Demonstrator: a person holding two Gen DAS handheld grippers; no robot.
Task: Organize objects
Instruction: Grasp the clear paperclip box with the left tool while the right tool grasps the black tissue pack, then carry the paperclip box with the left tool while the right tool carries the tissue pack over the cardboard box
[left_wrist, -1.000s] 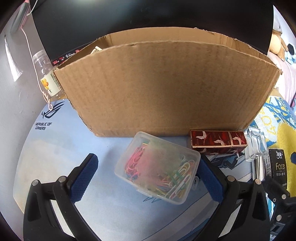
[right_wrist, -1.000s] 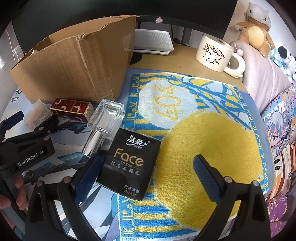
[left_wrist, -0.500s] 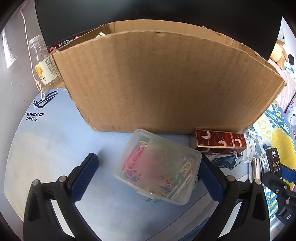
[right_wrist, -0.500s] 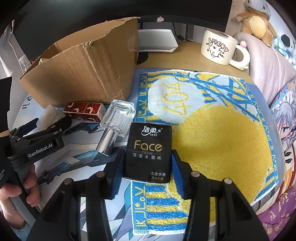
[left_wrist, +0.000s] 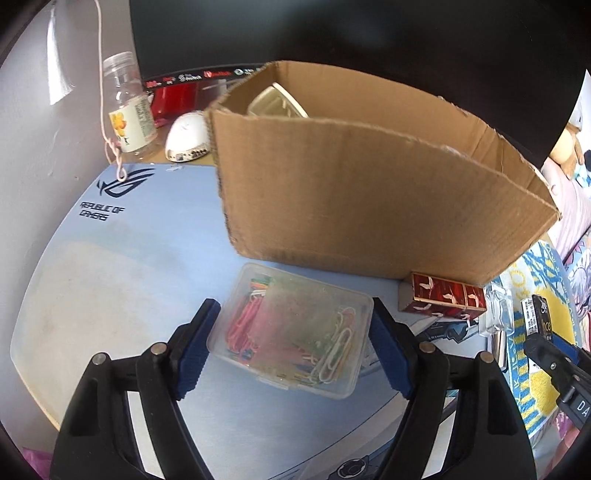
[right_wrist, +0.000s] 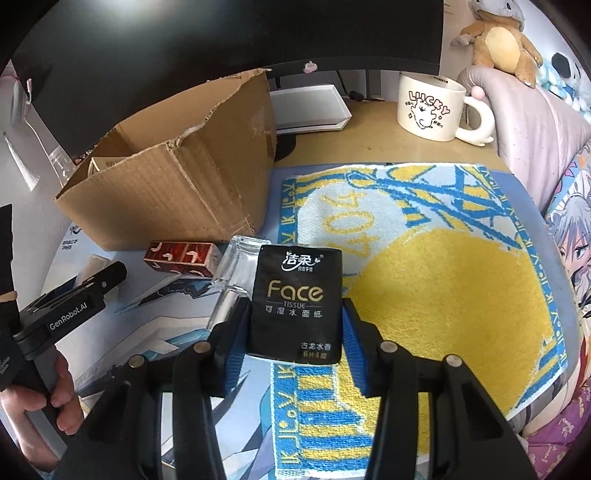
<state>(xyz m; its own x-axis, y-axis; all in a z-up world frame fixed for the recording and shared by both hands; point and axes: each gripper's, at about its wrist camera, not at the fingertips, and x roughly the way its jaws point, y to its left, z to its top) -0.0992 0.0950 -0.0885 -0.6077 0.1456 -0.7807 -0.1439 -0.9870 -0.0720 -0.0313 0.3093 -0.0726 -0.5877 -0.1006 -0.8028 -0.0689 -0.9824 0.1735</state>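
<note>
My left gripper (left_wrist: 291, 350) is shut on a clear plastic box of coloured paper clips (left_wrist: 291, 328), held above the blue desk mat in front of the open cardboard box (left_wrist: 369, 192). My right gripper (right_wrist: 295, 339) is shut on a black Face tissue pack (right_wrist: 295, 302) over the edge of the yellow and blue towel (right_wrist: 424, 266). A red patterned box (right_wrist: 181, 256) and a clear glass bottle (right_wrist: 236, 273) lie by the cardboard box (right_wrist: 177, 192). The red box (left_wrist: 443, 299) also shows in the left wrist view.
A cream object (left_wrist: 275, 101) lies inside the cardboard box. A plastic bottle (left_wrist: 129, 107) and a white mouse (left_wrist: 186, 136) stand behind the mat. A white Lucky mug (right_wrist: 432, 107), a white flat box (right_wrist: 310, 107) and plush toys (right_wrist: 495, 40) are at the back right.
My left gripper closed on the paper clip box and rose with it. My right gripper, shut on the tissue pack, lifted slightly.
</note>
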